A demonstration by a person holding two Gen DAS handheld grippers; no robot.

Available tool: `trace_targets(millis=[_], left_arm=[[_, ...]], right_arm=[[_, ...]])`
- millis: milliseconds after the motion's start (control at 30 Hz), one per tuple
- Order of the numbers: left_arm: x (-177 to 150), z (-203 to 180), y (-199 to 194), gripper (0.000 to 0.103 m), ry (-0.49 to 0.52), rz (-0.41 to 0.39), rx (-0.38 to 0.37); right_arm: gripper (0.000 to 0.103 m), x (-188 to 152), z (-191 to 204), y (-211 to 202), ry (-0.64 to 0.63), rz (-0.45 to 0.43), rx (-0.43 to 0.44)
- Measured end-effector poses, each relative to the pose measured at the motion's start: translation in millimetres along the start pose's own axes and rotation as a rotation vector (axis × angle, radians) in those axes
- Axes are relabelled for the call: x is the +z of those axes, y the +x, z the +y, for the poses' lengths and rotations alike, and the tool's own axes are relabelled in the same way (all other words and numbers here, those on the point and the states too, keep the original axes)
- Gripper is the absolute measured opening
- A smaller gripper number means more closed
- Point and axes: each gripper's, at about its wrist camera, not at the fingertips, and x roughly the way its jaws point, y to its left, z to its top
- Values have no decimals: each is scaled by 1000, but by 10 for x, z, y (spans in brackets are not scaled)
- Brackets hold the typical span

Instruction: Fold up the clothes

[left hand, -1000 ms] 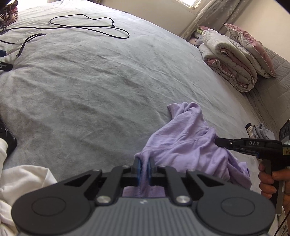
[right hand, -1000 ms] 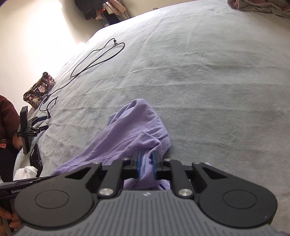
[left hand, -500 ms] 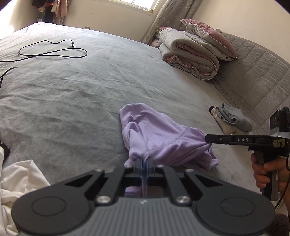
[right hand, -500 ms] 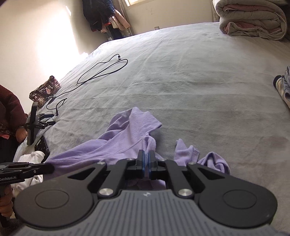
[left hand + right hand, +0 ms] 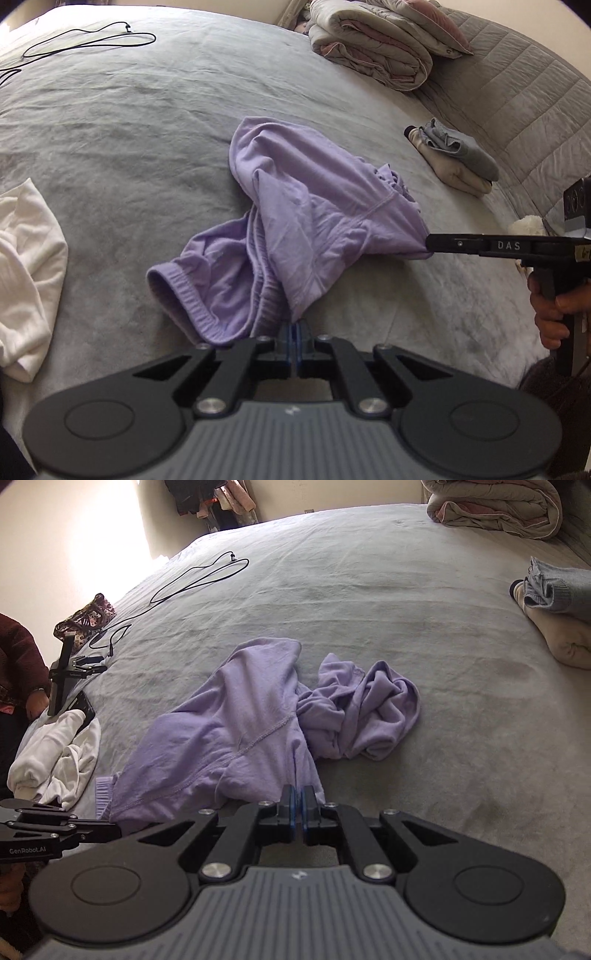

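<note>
- Grey bed (image 5: 110,155), headboard side stacked with folded quilts (image 5: 373,40).
- Purple garment (image 5: 295,206) crumpled mid-bed, stretched between both tools.
- Left hand-held gripper (image 5: 294,330) pinching one edge.
- Right hand-held gripper (image 5: 297,805) pinching another edge.
- White cloth (image 5: 26,266) nearby.

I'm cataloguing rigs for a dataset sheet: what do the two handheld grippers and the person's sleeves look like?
Both grippers, left gripper and right gripper, have matte black linkages, silver pivot screws, ribbed grey bodies and blue-padded fingers. White lettering marks their sides: DAS and GenRobot.AI. A dark maroon fuzzy sleeve shows.
</note>
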Motion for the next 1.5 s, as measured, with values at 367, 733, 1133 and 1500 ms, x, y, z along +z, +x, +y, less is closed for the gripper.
trace_targets(millis=[367, 733, 1133, 1500], left_arm=[[128, 206, -287, 20, -84, -97, 18], [464, 343, 159, 21, -169, -22, -15], [592, 382, 471, 13, -180, 9, -26], [606, 463, 46, 5, -174, -135, 35]], right_arm=[[14, -34, -76, -99, 26, -1, -1], [34, 140, 56, -51, -3, -17, 23], [34, 257, 33, 92, -7, -7, 17], [34, 335, 35, 159, -11, -14, 16]])
